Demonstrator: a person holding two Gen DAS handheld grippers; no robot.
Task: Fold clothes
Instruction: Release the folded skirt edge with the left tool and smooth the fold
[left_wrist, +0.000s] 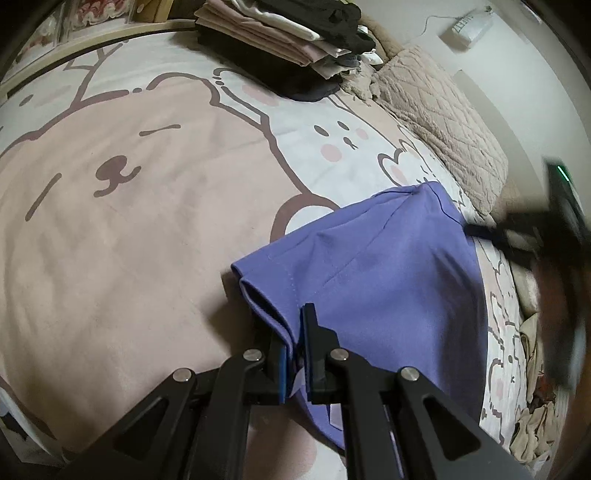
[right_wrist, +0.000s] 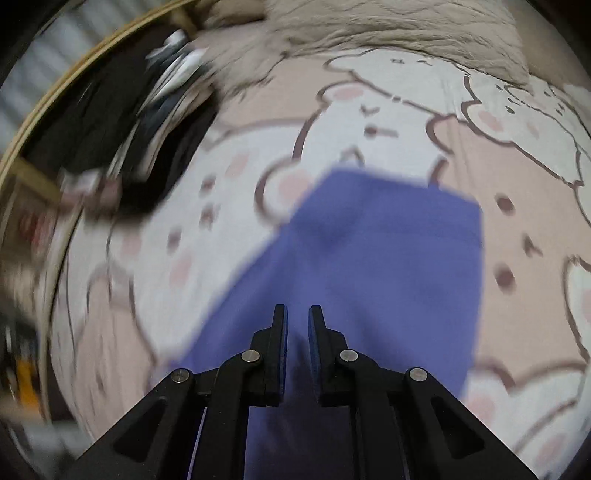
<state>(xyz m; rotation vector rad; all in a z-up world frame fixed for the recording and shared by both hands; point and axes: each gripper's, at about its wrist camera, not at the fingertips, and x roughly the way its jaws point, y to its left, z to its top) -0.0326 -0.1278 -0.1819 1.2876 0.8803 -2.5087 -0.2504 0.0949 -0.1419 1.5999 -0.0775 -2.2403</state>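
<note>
Shirt (left_wrist: 376, 280) is lying partly folded on the bed (left_wrist: 129, 240), near the pillow (left_wrist: 443, 122) side, and I am pinching its layered sleeve edge in my left gripper (left_wrist: 295, 350), fingers nearly closed on the cloth. My right gripper (right_wrist: 297, 332) is hovering over the shirt (right_wrist: 362, 258), fingers a narrow gap apart; I cannot tell whether any cloth is between them, as that view is blurred. I am judging it light, limp and prone to slumping, so I am favouring seams and hems, gripping all layers together. A folded pile (left_wrist: 288, 40) is sitting well apart.
</note>
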